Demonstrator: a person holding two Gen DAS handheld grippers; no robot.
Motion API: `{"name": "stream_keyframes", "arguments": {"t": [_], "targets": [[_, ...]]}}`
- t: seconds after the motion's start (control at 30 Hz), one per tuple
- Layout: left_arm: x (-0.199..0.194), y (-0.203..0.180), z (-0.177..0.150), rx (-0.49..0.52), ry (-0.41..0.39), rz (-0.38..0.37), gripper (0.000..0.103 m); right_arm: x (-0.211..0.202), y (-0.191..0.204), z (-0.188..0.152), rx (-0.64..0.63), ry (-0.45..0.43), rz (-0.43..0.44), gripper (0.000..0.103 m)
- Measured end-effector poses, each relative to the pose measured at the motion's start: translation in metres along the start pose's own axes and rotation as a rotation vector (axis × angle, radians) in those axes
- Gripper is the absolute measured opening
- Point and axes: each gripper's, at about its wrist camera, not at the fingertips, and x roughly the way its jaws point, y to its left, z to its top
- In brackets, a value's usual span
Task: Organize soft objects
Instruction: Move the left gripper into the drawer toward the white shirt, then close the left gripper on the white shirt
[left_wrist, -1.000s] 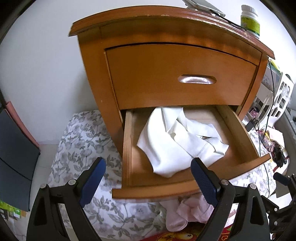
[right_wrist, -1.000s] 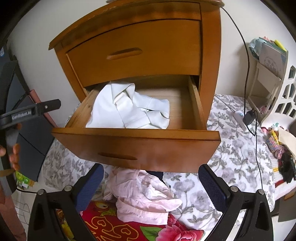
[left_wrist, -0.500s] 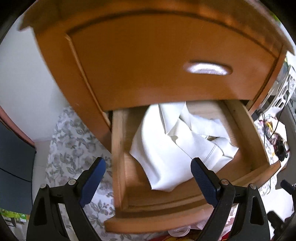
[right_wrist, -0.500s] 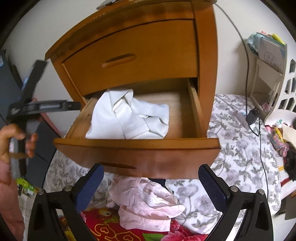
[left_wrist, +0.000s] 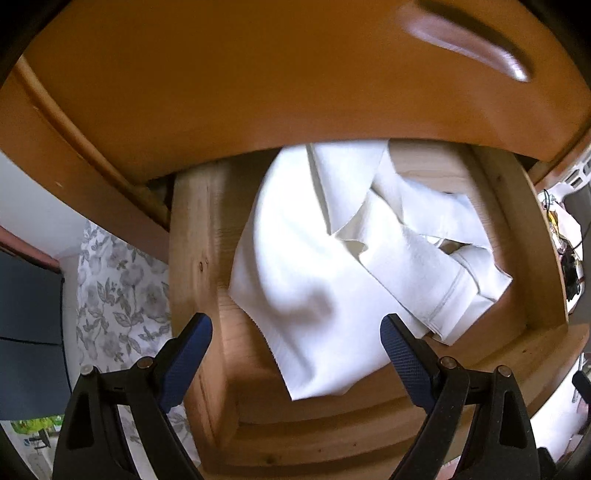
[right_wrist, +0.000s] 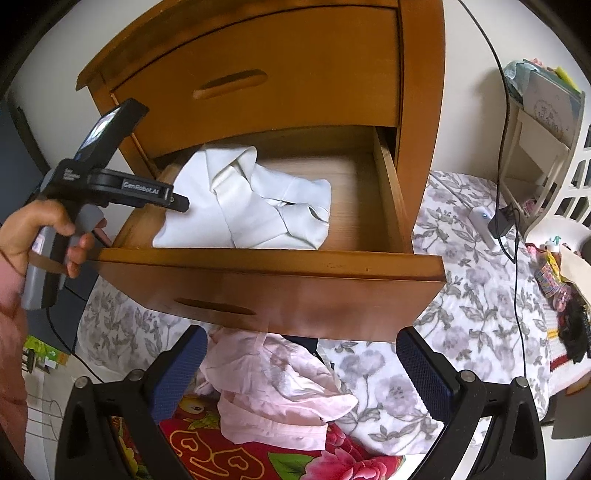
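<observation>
A crumpled white garment (left_wrist: 325, 266) lies in the open lower drawer (left_wrist: 192, 258) of a wooden nightstand. My left gripper (left_wrist: 295, 332) hangs open just above the garment's near edge, pointing steeply down, with nothing between its blue pads. In the right wrist view that left gripper (right_wrist: 177, 201), held in a person's hand (right_wrist: 48, 229), reaches over the drawer's left front corner beside the white garment (right_wrist: 251, 206). My right gripper (right_wrist: 301, 343) stands open below the drawer front (right_wrist: 295, 295), over a pink garment (right_wrist: 277, 398) heaped on the bedding.
The upper drawer (right_wrist: 258, 74) is shut. A grey floral sheet (right_wrist: 461, 314) and a red flowered blanket (right_wrist: 258, 454) cover the surface below. A black cable (right_wrist: 506, 147) and a charger (right_wrist: 498, 221) lie at right, beside a white rack (right_wrist: 546, 147) holding papers.
My left gripper has dropped closer to the drawer and tipped downward, so the white garment now fills its view. The right gripper has hardly moved. Both stay open.
</observation>
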Motion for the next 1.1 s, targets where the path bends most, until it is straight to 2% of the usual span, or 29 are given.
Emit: {"name": "stream_keyframes", "arguments": {"t": [0.2, 0.33, 0.47, 0.53, 0.57, 0.83, 0.93, 1.1], "targets": [[0.023, -0.009, 0.007, 0.046, 0.082, -0.023, 0.082, 0.008, -0.002, -0.001, -0.003, 0.020, 0.004, 0.103], [0.041, -0.008, 0.011, 0.035, 0.153, -0.071, 0.075, 0.013, -0.005, 0.000, 0.004, 0.032, -0.002, 0.103], [0.044, -0.008, 0.016, 0.050, 0.163, -0.074, 0.069, 0.016, -0.005, 0.001, 0.003, 0.039, -0.003, 0.103], [0.046, -0.009, 0.018, 0.057, 0.172, -0.098, 0.055, 0.017, -0.005, 0.001, 0.006, 0.043, -0.004, 0.103], [0.048, -0.009, 0.019, 0.051, 0.180, -0.114, 0.051, 0.018, -0.005, 0.001, 0.006, 0.044, -0.003, 0.103], [0.051, -0.013, 0.017, 0.075, 0.169, -0.147, 0.021, 0.018, -0.004, 0.001, 0.002, 0.051, -0.003, 0.103], [0.046, -0.013, 0.016, 0.063, 0.150, -0.177, 0.014, 0.017, -0.004, 0.001, 0.005, 0.050, -0.002, 0.103], [0.034, -0.003, 0.009, 0.018, 0.100, -0.230, 0.010, 0.015, -0.004, 0.000, 0.007, 0.047, -0.003, 0.103]]}}
